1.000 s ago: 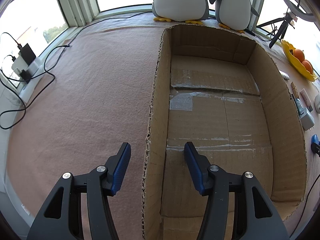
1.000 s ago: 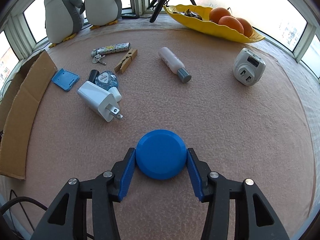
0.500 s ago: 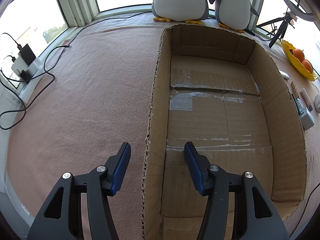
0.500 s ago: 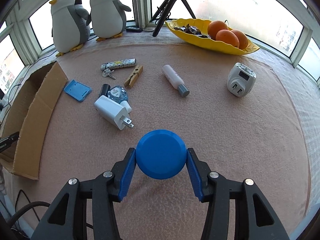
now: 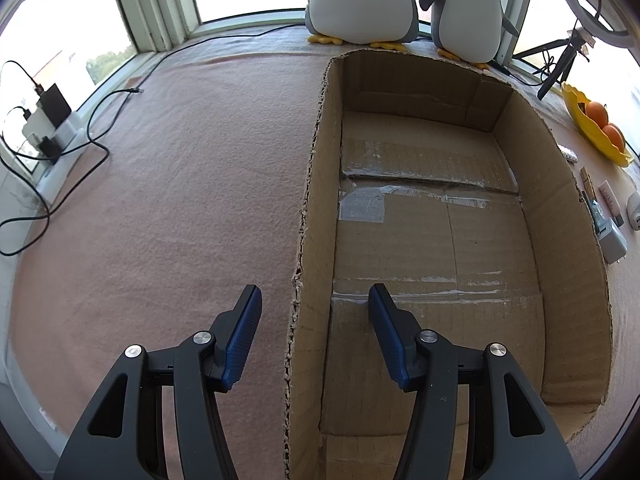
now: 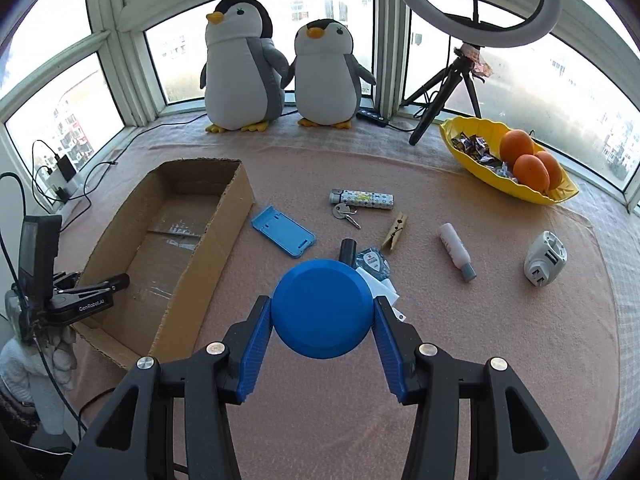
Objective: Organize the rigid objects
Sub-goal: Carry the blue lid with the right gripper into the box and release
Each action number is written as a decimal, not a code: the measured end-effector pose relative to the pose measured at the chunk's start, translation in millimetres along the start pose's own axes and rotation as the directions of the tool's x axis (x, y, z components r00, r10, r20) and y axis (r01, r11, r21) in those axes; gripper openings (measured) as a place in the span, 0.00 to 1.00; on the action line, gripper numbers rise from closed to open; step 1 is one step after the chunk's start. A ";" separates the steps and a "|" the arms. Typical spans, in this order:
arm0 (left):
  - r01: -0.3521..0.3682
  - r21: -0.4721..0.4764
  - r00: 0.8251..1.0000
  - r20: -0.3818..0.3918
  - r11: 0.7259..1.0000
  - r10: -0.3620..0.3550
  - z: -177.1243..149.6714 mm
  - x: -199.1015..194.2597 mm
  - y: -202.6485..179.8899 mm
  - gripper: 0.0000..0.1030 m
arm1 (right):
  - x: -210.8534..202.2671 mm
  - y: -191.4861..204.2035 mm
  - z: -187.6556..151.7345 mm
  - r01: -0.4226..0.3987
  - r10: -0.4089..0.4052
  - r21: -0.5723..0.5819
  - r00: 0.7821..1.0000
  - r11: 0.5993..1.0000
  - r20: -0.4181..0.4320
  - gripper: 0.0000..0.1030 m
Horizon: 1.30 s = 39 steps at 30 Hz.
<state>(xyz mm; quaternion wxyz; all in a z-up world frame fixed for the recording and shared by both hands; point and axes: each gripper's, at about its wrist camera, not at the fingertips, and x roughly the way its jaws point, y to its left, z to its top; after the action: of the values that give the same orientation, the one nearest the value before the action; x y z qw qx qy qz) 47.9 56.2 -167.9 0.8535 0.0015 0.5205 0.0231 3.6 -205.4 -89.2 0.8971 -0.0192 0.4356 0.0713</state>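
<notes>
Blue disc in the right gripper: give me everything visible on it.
The blue disc is round, plain matte blue, plastic by the look of it, with a smooth unmarked face and a rounded rim. It faces the right wrist camera nearly flat-on. The right gripper is shut on it, one blue ribbed pad on each side of the rim; nothing else touches it. It is held above the pink cloth, covering part of the clutter behind it. Its far side is not visible.

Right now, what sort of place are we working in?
Likely a home bay-window nook: windows wrap around a blanket-covered ledge, with plush penguins on the sill and a fruit dish.
</notes>
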 end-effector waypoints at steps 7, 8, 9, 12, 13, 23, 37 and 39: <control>0.004 -0.001 1.000 0.002 1.000 -0.004 0.1 0.0 0.4 0.53 | 8.2 53.4 9.2 -0.088 0.088 -0.103 0.996 0.991 -0.010 0.45; 0.006 -0.001 1.000 0.002 1.000 -0.006 -0.4 -0.1 1.0 0.54 | 10.6 60.3 9.6 -0.097 0.096 -0.117 0.995 0.988 -0.014 0.45; 0.007 -0.002 1.000 0.003 1.000 -0.007 -0.4 -0.2 1.0 0.54 | 12.6 67.5 9.7 -0.107 0.106 -0.129 0.994 0.986 -0.018 0.45; 0.008 -0.004 1.000 0.003 1.000 -0.008 -0.3 -0.2 1.0 0.53 | 18.0 86.9 8.7 -0.136 0.133 -0.160 0.991 0.978 -0.032 0.45; 0.009 -0.005 1.000 0.003 1.000 -0.009 -0.5 -0.2 1.2 0.53 | 19.8 92.6 8.4 -0.145 0.141 -0.170 0.989 0.975 -0.037 0.45; 0.012 -0.006 1.000 0.005 1.000 -0.012 -0.5 -0.4 1.8 0.53 | 38.5 132.4 2.2 -0.182 0.168 -0.254 0.983 0.950 -0.078 0.45; 0.011 -0.006 1.000 0.006 1.000 -0.011 -0.4 -0.4 1.8 0.54 | 48.7 133.6 -1.9 -0.192 0.173 -0.239 0.980 0.952 -0.096 0.56; 0.011 -0.006 1.000 0.005 1.000 -0.011 -0.3 -0.3 2.1 0.54 | 48.8 130.9 -1.7 -0.198 0.180 -0.229 0.979 0.953 -0.100 0.56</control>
<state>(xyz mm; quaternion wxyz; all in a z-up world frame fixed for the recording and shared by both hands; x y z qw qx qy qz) 47.3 58.3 -167.7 0.8549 -0.0038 0.5184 0.0199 13.1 -70.7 -124.9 0.8597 -0.0875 0.4584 0.2077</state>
